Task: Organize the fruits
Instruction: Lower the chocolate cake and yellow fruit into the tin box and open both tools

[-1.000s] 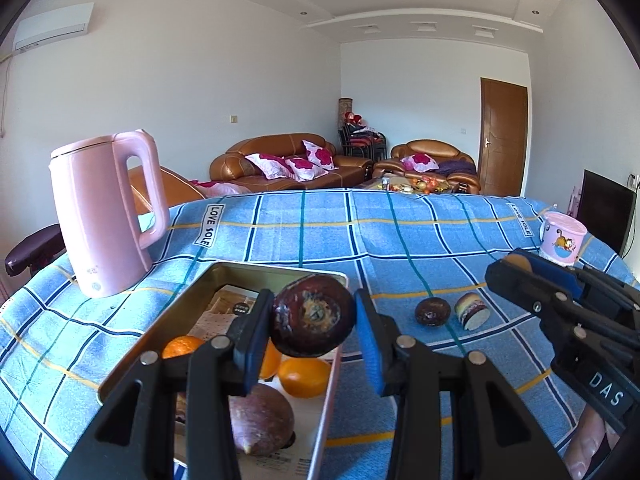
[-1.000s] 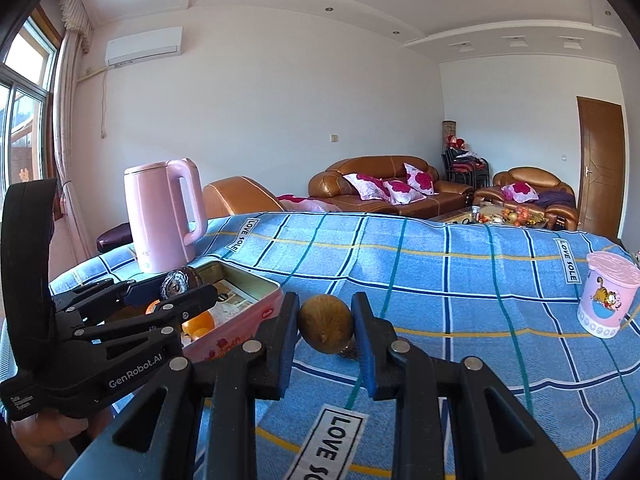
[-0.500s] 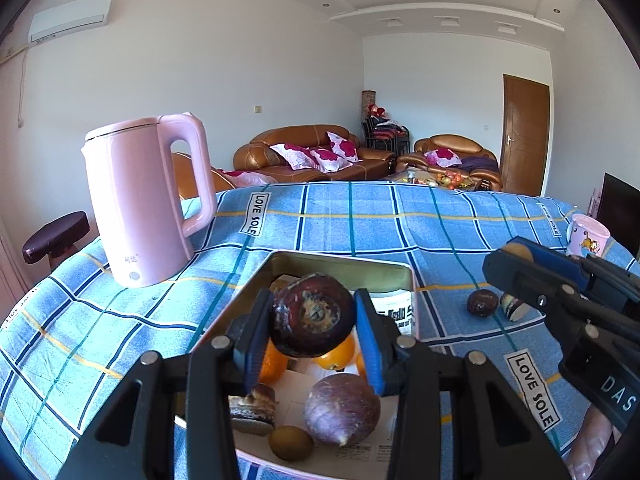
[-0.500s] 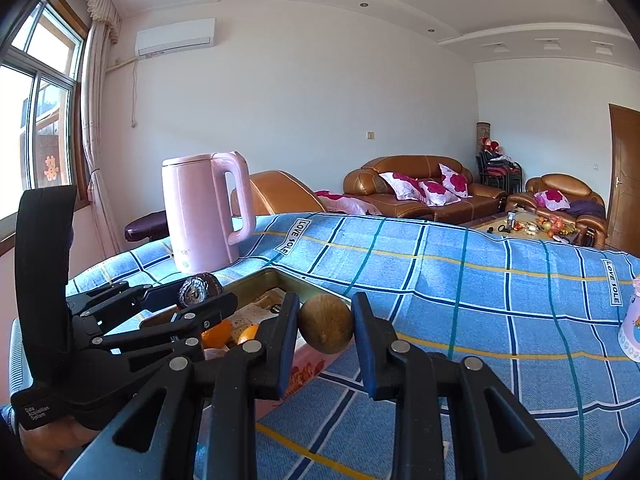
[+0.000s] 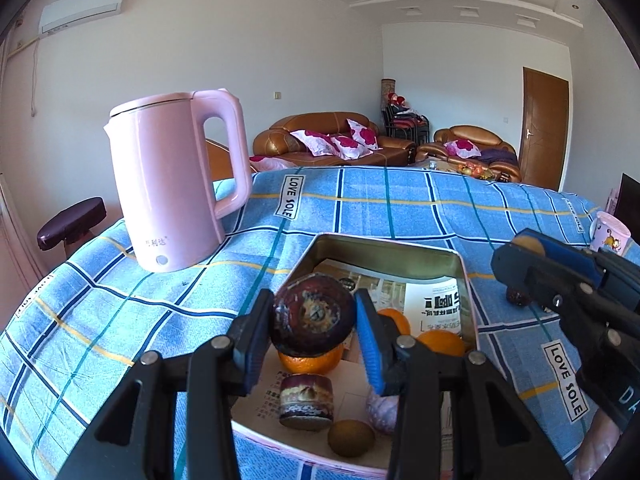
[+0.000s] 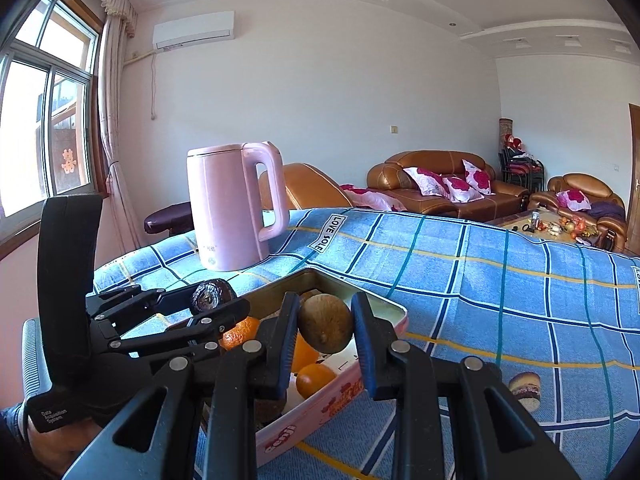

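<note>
My left gripper (image 5: 314, 322) is shut on a dark purple fruit half (image 5: 313, 314) and holds it above the pink tin box (image 5: 384, 245). The box holds oranges (image 5: 442, 341), a purple fruit half (image 5: 306, 400), a kiwi (image 5: 351, 438) and a purplish fruit (image 5: 382, 408). My right gripper (image 6: 326, 324) is shut on a brown kiwi (image 6: 326, 323) over the same box (image 6: 340, 404). The right gripper shows at the right of the left wrist view (image 5: 520, 258). The left gripper with its fruit shows at the left of the right wrist view (image 6: 212, 300).
A pink kettle (image 5: 172, 180) stands left of the box on the blue checked cloth (image 5: 360, 208). A fruit half (image 6: 524, 390) lies on the cloth right of the box; a dark fruit (image 5: 516, 295) lies behind the right gripper. A pink cup (image 5: 608, 234) stands far right.
Both grippers have moved left with their fruits and now hang over the box. The kettle looks nearer. The loose fruits on the cloth have slid to the right of view.
</note>
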`<action>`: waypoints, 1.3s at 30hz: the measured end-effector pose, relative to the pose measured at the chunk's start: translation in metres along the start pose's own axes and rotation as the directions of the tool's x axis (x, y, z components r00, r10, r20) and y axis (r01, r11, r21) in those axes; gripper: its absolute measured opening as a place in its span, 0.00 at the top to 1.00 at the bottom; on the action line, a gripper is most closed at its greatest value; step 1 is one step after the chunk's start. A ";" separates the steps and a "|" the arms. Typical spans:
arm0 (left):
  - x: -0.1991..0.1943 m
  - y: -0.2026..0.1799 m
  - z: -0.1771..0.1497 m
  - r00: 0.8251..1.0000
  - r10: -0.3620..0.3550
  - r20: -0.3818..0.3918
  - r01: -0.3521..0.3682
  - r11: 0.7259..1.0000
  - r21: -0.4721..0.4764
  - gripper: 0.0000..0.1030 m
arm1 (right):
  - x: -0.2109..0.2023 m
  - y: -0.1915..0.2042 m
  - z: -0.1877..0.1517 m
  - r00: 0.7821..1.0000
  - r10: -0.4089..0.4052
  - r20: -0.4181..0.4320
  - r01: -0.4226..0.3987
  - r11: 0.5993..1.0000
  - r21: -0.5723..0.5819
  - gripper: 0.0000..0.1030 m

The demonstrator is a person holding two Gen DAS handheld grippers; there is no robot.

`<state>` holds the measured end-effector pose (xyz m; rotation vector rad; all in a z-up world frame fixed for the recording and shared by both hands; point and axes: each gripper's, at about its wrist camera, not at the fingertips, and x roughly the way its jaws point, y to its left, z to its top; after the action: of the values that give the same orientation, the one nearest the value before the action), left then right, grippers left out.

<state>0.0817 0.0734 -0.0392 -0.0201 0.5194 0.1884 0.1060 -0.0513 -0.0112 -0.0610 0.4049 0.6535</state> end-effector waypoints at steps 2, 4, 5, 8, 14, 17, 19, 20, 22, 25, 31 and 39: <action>0.002 0.003 -0.001 1.000 0.005 -0.011 -0.005 1.000 0.000 0.59 | 0.003 0.003 0.000 1.000 0.006 -0.006 -0.006 1.000 -0.003 0.72; 0.004 0.006 -0.002 1.000 0.011 -0.021 -0.011 1.000 -0.002 0.59 | 0.007 0.005 0.000 1.000 0.012 -0.012 -0.012 1.000 -0.004 0.72; 0.006 0.008 -0.003 1.000 0.014 -0.027 -0.014 1.000 -0.004 0.59 | 0.009 0.006 0.001 1.000 0.015 -0.014 -0.015 1.000 -0.004 0.72; 0.008 0.015 -0.003 0.999 0.017 -0.040 -0.018 1.000 -0.016 0.59 | 0.014 0.011 0.001 0.999 0.026 -0.022 -0.026 1.000 -0.011 0.72; 0.014 0.024 -0.003 0.997 0.000 -0.073 -0.002 1.000 -0.028 0.59 | 0.027 0.017 -0.002 0.998 0.032 -0.057 -0.033 0.999 -0.018 0.72; 0.019 0.025 -0.003 0.996 -0.013 -0.094 0.010 1.000 -0.030 0.59 | 0.034 0.017 -0.005 0.996 0.034 -0.079 -0.035 0.999 -0.015 0.72; 0.021 0.025 -0.004 0.994 -0.025 -0.107 0.022 0.999 -0.024 0.59 | 0.038 0.019 -0.007 0.995 0.032 -0.093 -0.034 0.999 -0.019 0.72; 0.022 0.024 -0.004 0.994 -0.025 -0.107 0.023 1.000 -0.020 0.59 | 0.040 0.019 -0.008 0.994 0.032 -0.102 -0.034 0.999 -0.019 0.72; 0.021 0.020 -0.004 0.994 -0.029 -0.108 0.028 1.000 -0.008 0.59 | 0.042 0.018 -0.008 0.993 0.030 -0.116 -0.032 0.999 -0.017 0.72; 0.022 0.017 -0.004 0.993 -0.033 -0.116 0.034 0.999 0.006 0.59 | 0.047 0.017 -0.009 0.989 0.034 -0.141 -0.036 0.999 -0.010 0.72; 0.025 0.015 -0.004 0.990 -0.036 -0.133 0.039 0.999 0.018 0.59 | 0.060 0.014 -0.010 0.977 0.044 -0.208 -0.043 0.999 0.007 0.72; 0.027 0.015 -0.004 0.989 -0.038 -0.145 0.041 0.999 0.016 0.59 | 0.061 0.013 -0.011 0.975 0.042 -0.218 -0.040 0.999 0.013 0.71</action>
<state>0.1001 0.0930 -0.0560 -0.0251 0.6648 0.1439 0.1383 -0.0073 -0.0435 -0.1171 0.6224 0.6880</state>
